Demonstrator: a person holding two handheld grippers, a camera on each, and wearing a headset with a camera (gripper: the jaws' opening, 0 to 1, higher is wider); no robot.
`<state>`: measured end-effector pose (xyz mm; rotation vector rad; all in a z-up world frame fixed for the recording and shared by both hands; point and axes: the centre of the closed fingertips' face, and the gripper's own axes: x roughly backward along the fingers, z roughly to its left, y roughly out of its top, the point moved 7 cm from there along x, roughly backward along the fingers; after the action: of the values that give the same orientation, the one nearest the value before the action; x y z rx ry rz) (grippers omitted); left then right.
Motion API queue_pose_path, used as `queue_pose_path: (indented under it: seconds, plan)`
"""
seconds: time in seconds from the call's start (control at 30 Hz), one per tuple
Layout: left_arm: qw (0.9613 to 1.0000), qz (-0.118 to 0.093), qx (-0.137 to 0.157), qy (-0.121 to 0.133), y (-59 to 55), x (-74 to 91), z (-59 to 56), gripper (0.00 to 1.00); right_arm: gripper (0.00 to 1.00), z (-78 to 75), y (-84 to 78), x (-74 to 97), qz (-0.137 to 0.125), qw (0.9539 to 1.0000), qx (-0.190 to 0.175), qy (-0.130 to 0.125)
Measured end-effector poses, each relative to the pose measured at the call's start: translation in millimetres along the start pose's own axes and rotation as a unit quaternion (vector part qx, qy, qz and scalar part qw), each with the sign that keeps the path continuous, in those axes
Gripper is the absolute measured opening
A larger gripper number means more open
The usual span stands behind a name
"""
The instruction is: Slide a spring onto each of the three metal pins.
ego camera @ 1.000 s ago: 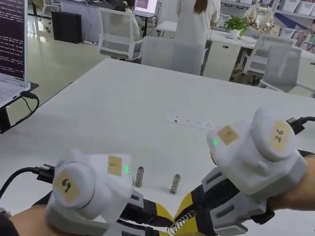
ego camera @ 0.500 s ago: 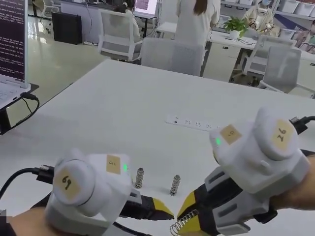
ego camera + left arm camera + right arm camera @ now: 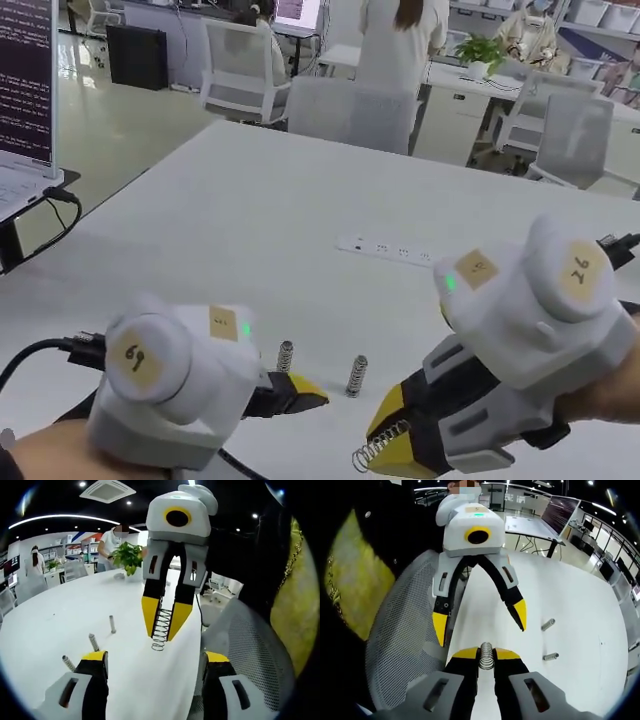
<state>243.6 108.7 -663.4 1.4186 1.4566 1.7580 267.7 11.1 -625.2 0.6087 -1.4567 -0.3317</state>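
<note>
My right gripper [image 3: 395, 440] is shut on a loose spring [image 3: 372, 448], whose free end sticks out toward the left gripper. In the right gripper view the spring [image 3: 486, 656] stands pinched between my right gripper's [image 3: 486, 661] yellow tips. My left gripper [image 3: 300, 398] faces it, open and apart from it. In the left gripper view my left gripper [image 3: 154, 657] is spread wide, with the spring [image 3: 161, 628] hanging ahead. On the white table stand two pins wearing springs [image 3: 285, 357] [image 3: 356, 375]. A bare pin [image 3: 112, 624] stands beyond those two [image 3: 93, 641] [image 3: 68, 663].
A white power strip [image 3: 385, 248] lies further back on the table [image 3: 250, 200]. A laptop [image 3: 25, 100] sits at the far left with a cable. Chairs [image 3: 350, 110] and a person stand beyond the table's far edge.
The left gripper has drawn back to the left, away from the spring, and its tips no longer meet the right gripper's. The right gripper keeps the spring and has shifted slightly right.
</note>
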Motion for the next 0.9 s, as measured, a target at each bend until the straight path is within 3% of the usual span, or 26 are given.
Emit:
queue_pose_path:
  seconds: [0.3, 0.9]
  plan:
    - [0.9992, -0.018, 0.016, 0.032, -0.4, 11.4, 9.7, 0.88, 0.08, -1.5, -1.4, 2.5, -0.001, 1.0000, -0.003, -0.005]
    - [0.9946, -0.032, 0.034, 0.093, -13.0, 43.3, 28.2, 0.90, 0.08, -12.6, -14.6, 15.3, 0.005, 0.9994, -0.023, -0.025]
